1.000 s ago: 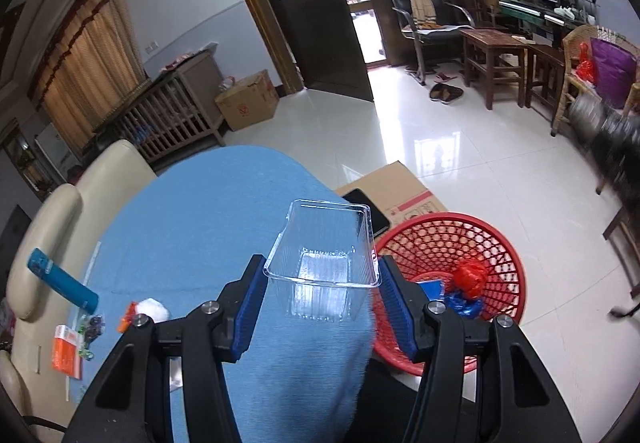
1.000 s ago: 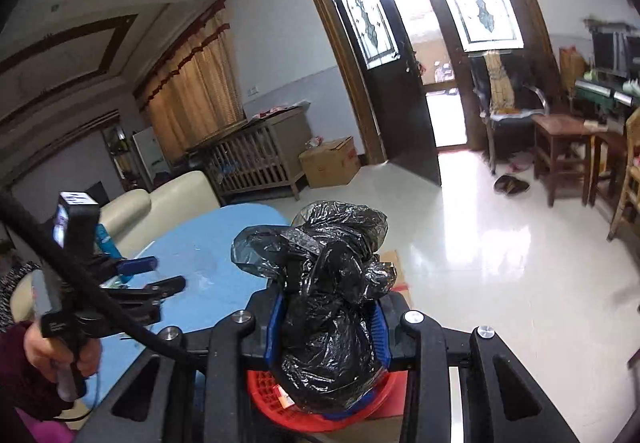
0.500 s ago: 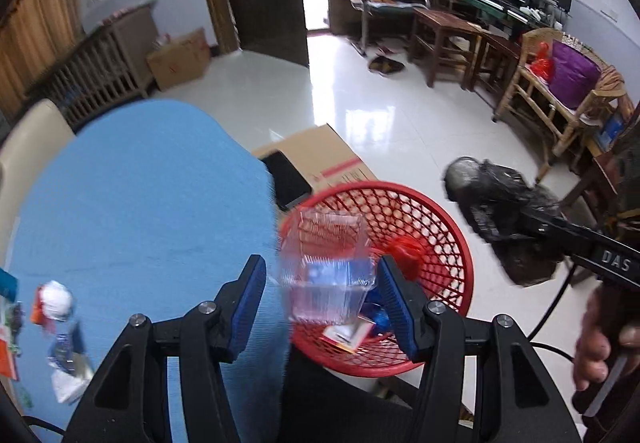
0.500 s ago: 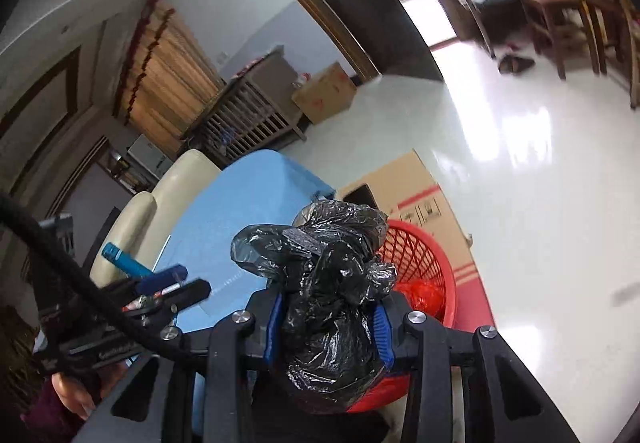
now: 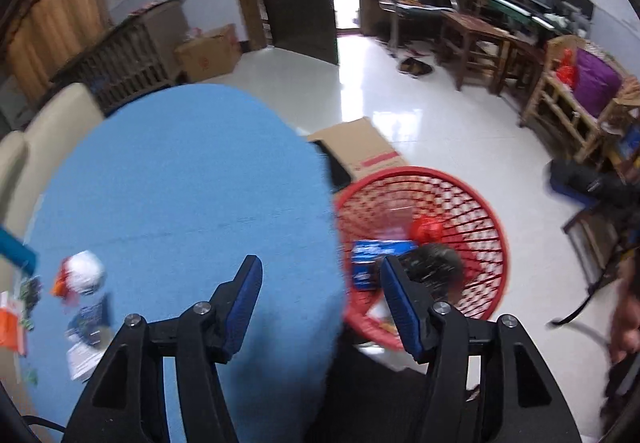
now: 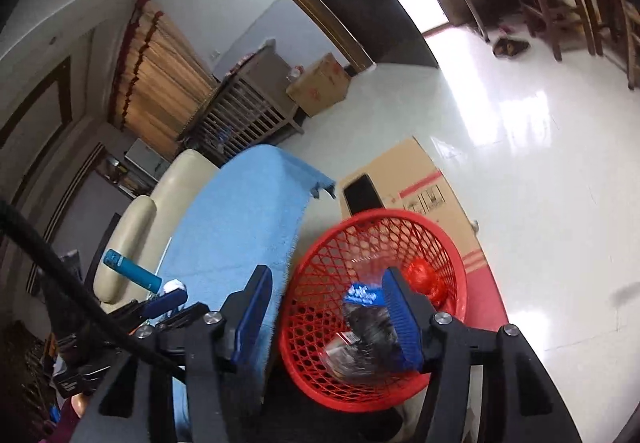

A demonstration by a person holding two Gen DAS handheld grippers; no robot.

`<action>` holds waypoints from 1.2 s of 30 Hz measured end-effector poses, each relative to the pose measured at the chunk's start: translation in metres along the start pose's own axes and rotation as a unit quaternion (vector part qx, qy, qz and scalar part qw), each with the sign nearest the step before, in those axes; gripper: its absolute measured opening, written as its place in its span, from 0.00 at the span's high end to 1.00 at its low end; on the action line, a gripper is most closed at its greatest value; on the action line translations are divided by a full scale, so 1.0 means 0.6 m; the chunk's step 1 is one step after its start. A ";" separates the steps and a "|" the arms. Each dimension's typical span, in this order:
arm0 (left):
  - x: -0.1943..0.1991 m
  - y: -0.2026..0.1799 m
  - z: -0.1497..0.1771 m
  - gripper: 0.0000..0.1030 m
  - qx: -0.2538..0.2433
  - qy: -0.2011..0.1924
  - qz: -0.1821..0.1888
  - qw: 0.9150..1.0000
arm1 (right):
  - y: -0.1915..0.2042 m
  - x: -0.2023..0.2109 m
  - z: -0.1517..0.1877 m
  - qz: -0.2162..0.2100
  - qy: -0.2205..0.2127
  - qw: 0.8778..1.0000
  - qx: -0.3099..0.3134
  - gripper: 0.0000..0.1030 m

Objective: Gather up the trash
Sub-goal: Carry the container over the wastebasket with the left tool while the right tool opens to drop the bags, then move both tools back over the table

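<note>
With both grippers, left (image 5: pixel 320 285) and right (image 6: pixel 326 297), just opened and empty, bag (image 6: pixel 370 325) and tray (image 5: pixel 394 221) lie in the basket (image 5: pixel 494 227); table (image 5: pixel 180 183) scraps (image 5: pixel 82 275) remain.

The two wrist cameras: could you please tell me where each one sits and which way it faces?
Left wrist: on the left tongs, looking down over the blue table and red basket; its own open fingers show.
Right wrist: on the right tongs, angled down at the red basket; the left tongs show at lower left.
Shared: the basket, the table, the black bag in the basket.
</note>
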State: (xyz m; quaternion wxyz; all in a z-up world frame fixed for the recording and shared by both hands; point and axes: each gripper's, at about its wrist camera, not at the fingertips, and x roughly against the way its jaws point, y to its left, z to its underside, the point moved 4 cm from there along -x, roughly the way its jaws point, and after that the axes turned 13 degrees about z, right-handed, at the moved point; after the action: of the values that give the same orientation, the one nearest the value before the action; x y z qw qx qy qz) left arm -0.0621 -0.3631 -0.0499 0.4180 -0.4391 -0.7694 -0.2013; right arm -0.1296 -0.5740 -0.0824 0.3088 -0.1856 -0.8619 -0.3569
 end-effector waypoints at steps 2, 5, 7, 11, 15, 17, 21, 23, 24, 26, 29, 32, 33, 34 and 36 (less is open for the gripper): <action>0.023 0.018 0.008 0.39 0.006 -0.011 -0.024 1.000 | 0.019 0.024 -0.010 0.003 -0.024 1.000 0.019 0.40; 0.061 0.054 0.020 0.33 0.027 -0.030 -0.060 0.997 | 0.062 0.073 -0.031 -0.006 -0.072 0.996 0.052 0.40; 0.084 0.075 0.028 0.32 0.042 -0.043 -0.075 0.995 | 0.097 0.107 -0.042 -0.021 -0.099 0.992 0.069 0.39; 0.130 0.123 0.051 0.32 0.069 -0.063 -0.111 0.989 | 0.165 0.153 -0.039 -0.063 -0.132 0.984 0.101 0.35; 0.163 0.164 0.076 0.32 0.095 -0.076 -0.133 0.984 | 0.224 0.147 -0.014 -0.078 -0.119 0.980 0.139 0.34; 0.176 0.185 0.090 0.32 0.107 -0.079 -0.141 0.981 | 0.250 0.130 0.001 -0.080 -0.102 0.979 0.155 0.34; 0.199 0.237 0.124 0.32 0.141 -0.086 -0.150 0.975 | 0.301 0.103 0.031 -0.086 -0.068 0.978 0.178 0.34; 0.214 0.278 0.157 0.32 0.170 -0.088 -0.154 0.969 | 0.327 0.087 0.047 -0.086 -0.051 0.976 0.195 0.34; 0.220 0.296 0.172 0.32 0.183 -0.087 -0.159 0.966 | 0.342 0.079 0.056 -0.086 -0.044 0.974 0.207 0.34; 0.231 0.341 0.210 0.32 0.215 -0.082 -0.170 0.958 | 0.365 0.064 0.075 -0.085 -0.033 0.970 0.226 0.34; 0.246 0.405 0.266 0.32 0.266 -0.075 -0.184 0.943 | 0.399 0.032 0.101 -0.088 -0.006 0.964 0.250 0.34; 0.258 0.444 0.313 0.32 0.299 -0.071 -0.197 0.931 | 0.433 -0.007 0.130 -0.087 0.029 0.959 0.269 0.34; 0.260 0.454 0.326 0.32 0.306 -0.071 -0.197 0.929 | 0.444 -0.023 0.139 -0.087 0.041 0.957 0.274 0.34; 0.261 0.464 0.336 0.32 0.313 -0.071 -0.198 0.926 | 0.456 -0.039 0.149 -0.087 0.054 0.955 0.280 0.34; 0.262 0.472 0.350 0.32 0.319 -0.072 -0.196 0.925 | 0.476 -0.070 0.169 -0.086 0.079 0.950 0.289 0.34</action>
State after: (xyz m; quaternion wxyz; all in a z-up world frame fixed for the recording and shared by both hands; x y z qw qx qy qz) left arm 0.0374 0.0098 -0.0572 0.4322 -0.1365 -0.8914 0.0092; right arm 0.0154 -0.3108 -0.0235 0.3842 0.0155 -0.9137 -0.1316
